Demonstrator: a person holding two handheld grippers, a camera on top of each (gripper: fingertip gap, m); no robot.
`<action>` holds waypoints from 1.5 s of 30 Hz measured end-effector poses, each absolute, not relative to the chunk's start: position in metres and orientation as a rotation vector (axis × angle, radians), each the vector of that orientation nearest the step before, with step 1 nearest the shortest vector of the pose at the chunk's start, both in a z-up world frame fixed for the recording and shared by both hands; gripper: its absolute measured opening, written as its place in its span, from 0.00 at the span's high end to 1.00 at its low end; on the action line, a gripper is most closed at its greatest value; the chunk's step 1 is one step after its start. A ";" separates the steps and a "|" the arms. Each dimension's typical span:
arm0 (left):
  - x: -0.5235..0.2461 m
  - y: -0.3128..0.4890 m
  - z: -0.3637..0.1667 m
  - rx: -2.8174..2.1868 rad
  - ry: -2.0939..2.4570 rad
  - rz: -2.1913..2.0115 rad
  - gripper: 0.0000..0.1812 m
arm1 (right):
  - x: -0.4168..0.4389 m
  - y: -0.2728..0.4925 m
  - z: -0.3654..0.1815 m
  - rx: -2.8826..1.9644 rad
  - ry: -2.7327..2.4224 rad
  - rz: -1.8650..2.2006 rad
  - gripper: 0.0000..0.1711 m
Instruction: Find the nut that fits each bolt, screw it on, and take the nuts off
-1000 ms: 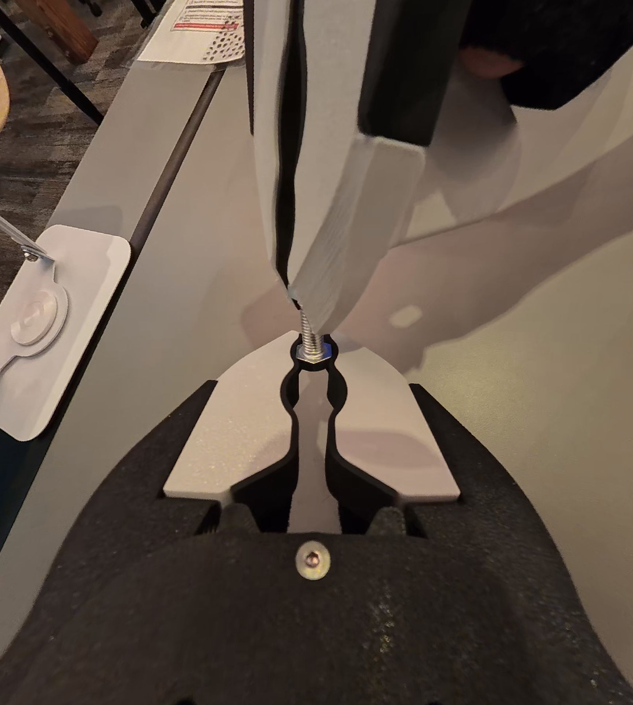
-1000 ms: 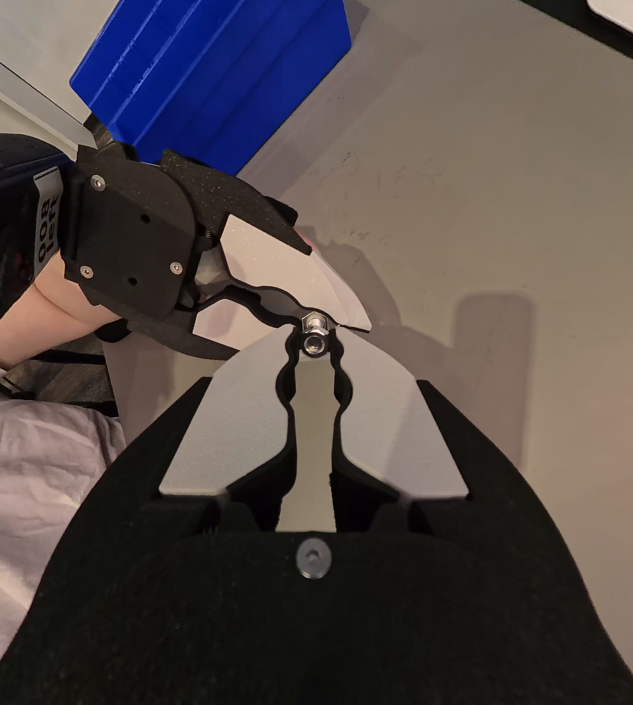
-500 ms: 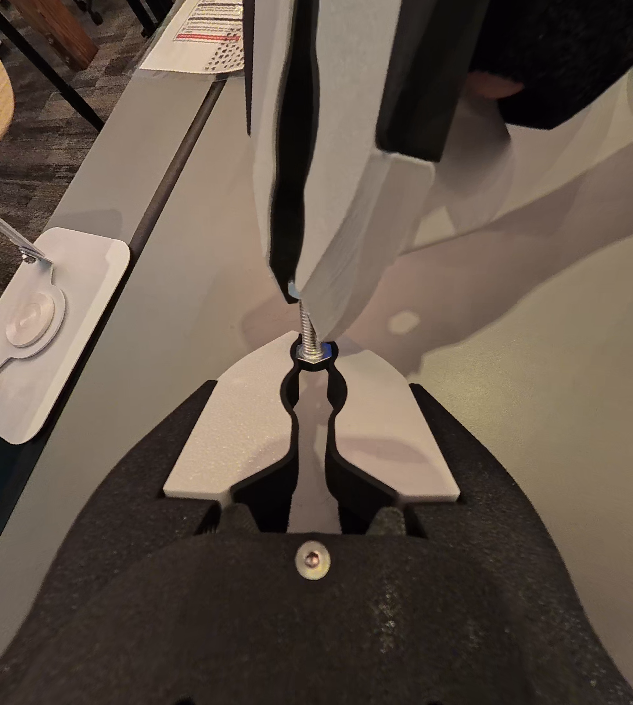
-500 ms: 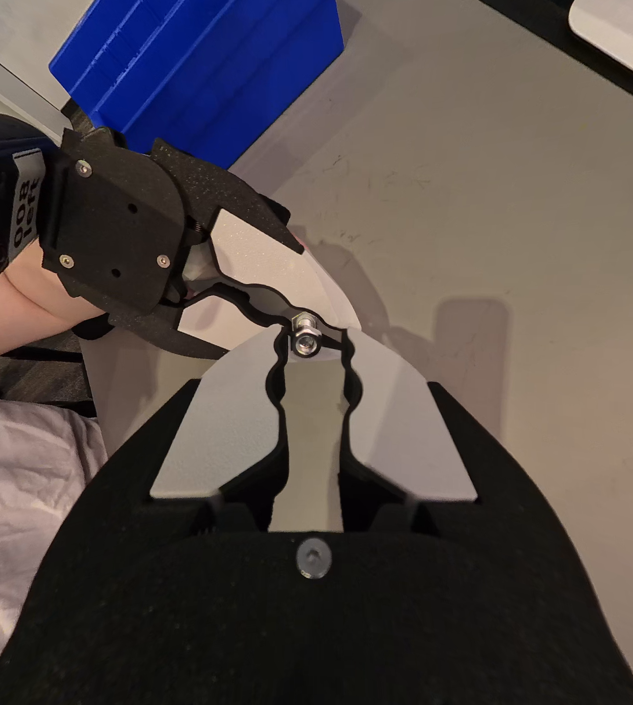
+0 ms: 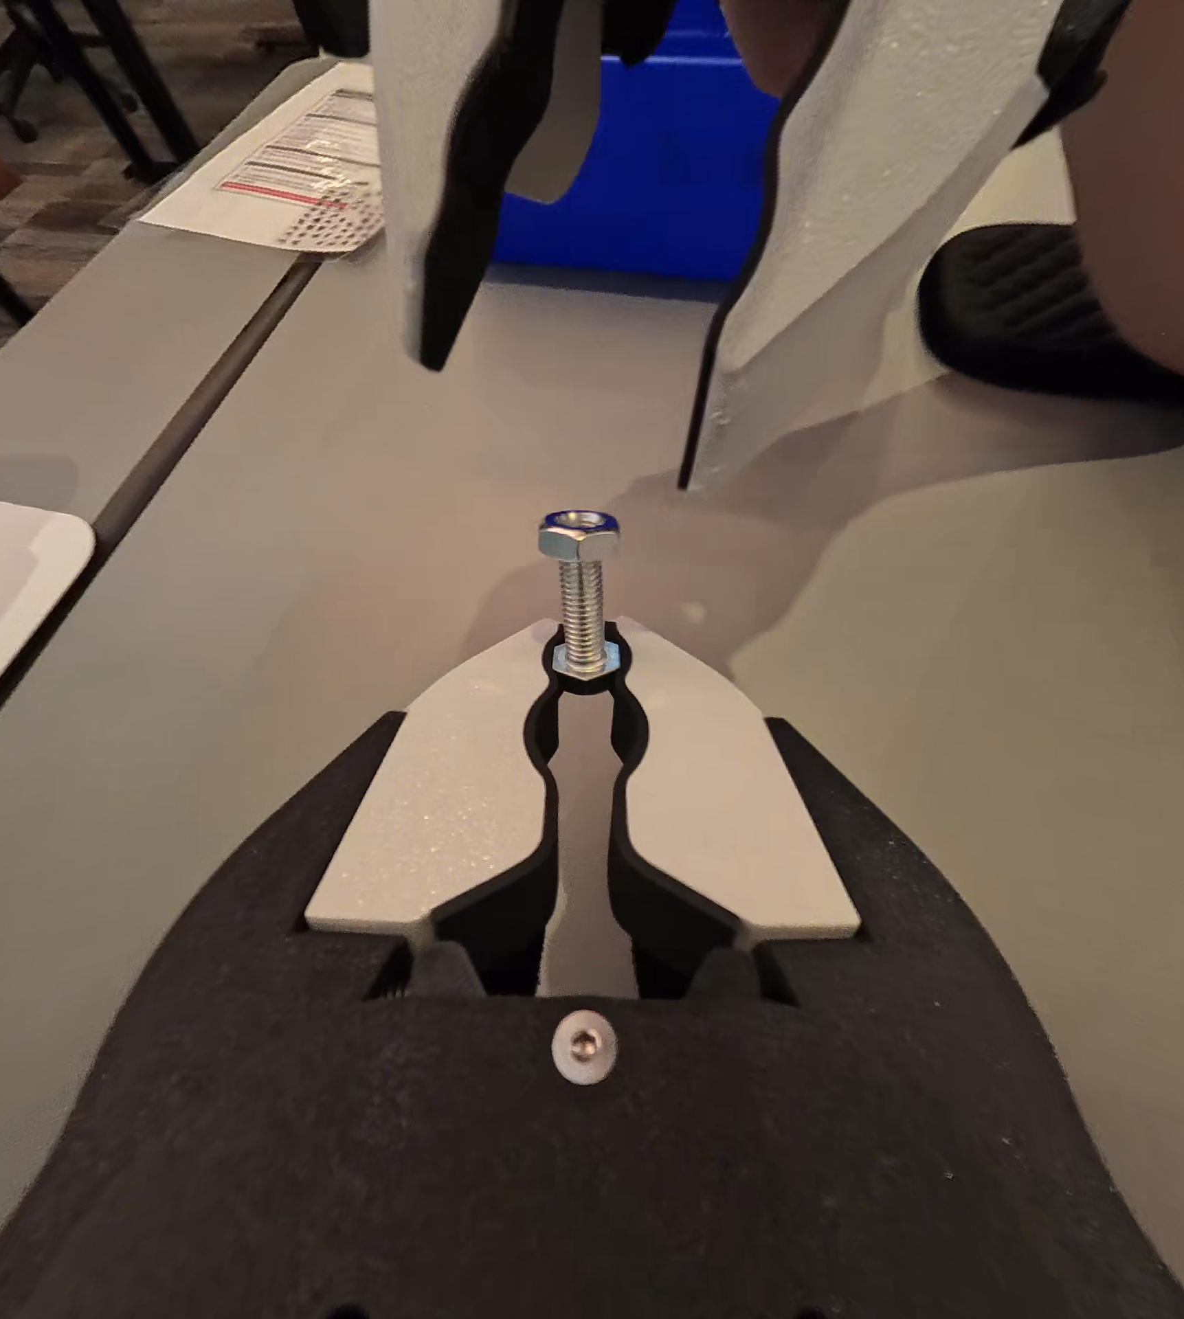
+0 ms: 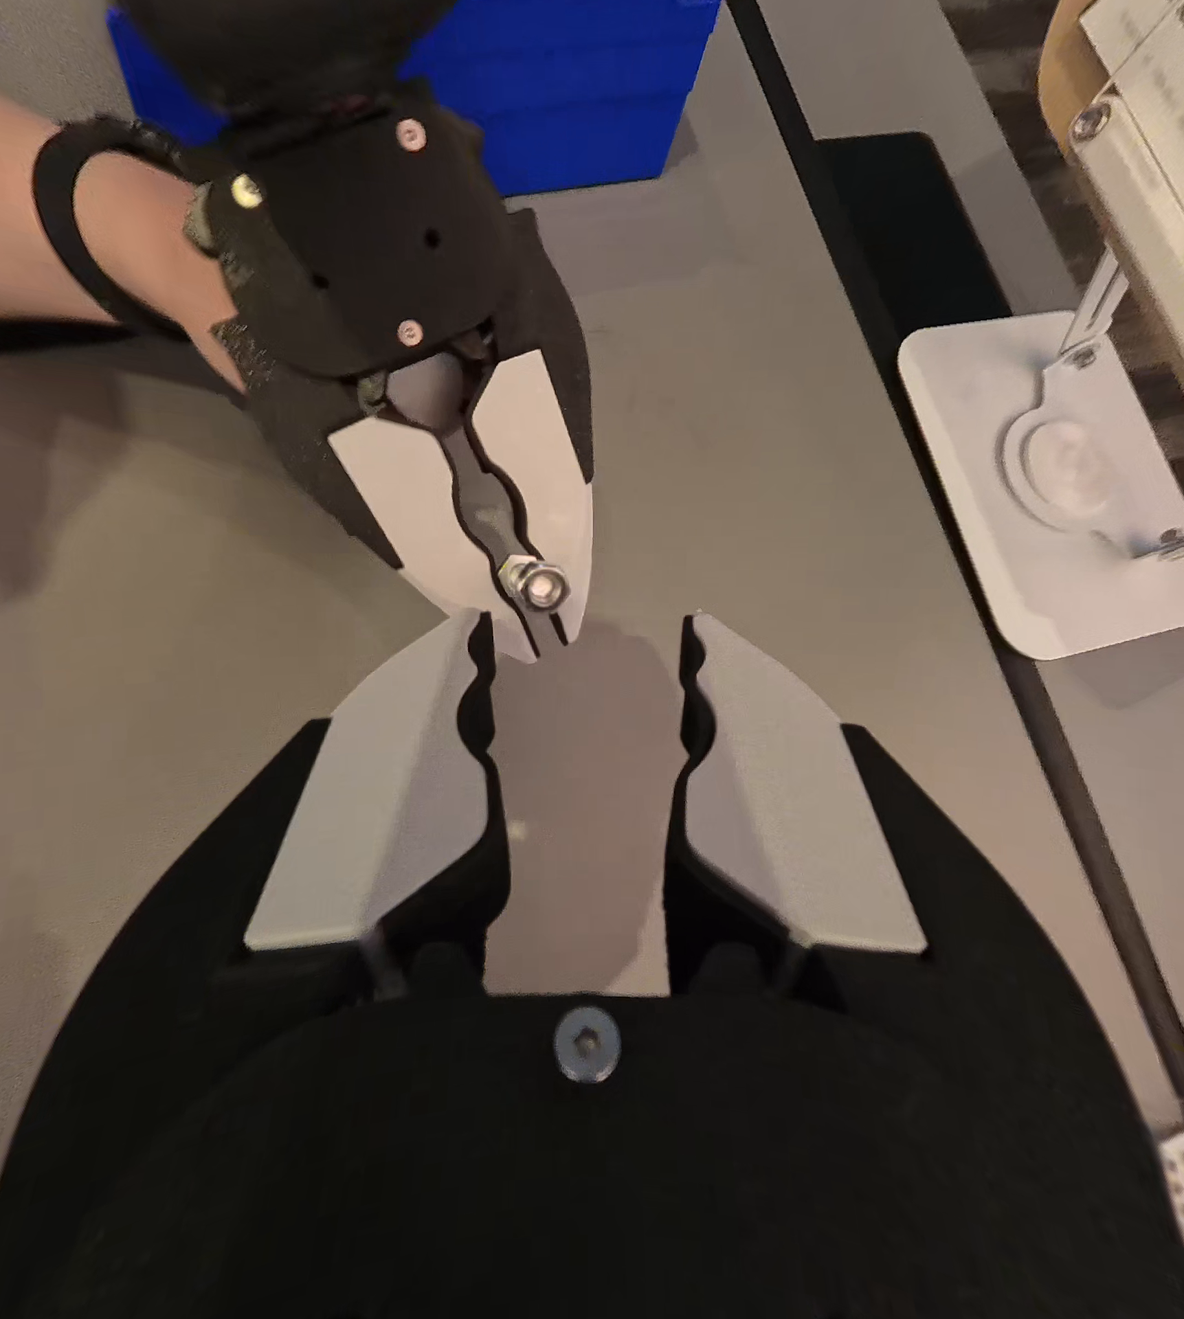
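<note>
My left gripper (image 5: 582,646) is clamped on the bolt (image 5: 580,614) at its hex head, threaded shank standing upright with the nut (image 5: 578,544) at its tip. Small, hard, slick steel, I judge: light, stiff, apt to spin off or drop, so I'd take the nut by its flats. Beyond, my right gripper (image 6: 585,628) hangs spread wide and empty above the grey table (image 5: 967,714).
</note>
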State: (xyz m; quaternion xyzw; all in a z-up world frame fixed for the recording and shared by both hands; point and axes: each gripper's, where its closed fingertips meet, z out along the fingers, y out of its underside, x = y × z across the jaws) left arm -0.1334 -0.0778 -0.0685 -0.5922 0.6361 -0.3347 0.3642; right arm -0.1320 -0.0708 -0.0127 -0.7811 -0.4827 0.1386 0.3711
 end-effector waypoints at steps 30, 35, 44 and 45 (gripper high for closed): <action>-0.127 -0.129 -0.034 -1.119 1.583 -1.319 0.95 | -0.156 -0.112 0.007 -1.693 -1.511 0.455 0.88; -0.127 -0.128 -0.033 -1.119 1.583 -1.310 0.95 | -0.157 -0.114 0.005 -1.717 -1.509 0.508 0.89; -0.127 -0.127 -0.033 -1.125 1.580 -1.303 0.95 | -0.159 -0.116 0.010 -1.694 -1.498 0.552 0.89; -0.127 -0.128 -0.033 -1.123 1.581 -1.302 0.95 | -0.158 -0.116 0.010 -1.695 -1.494 0.552 0.89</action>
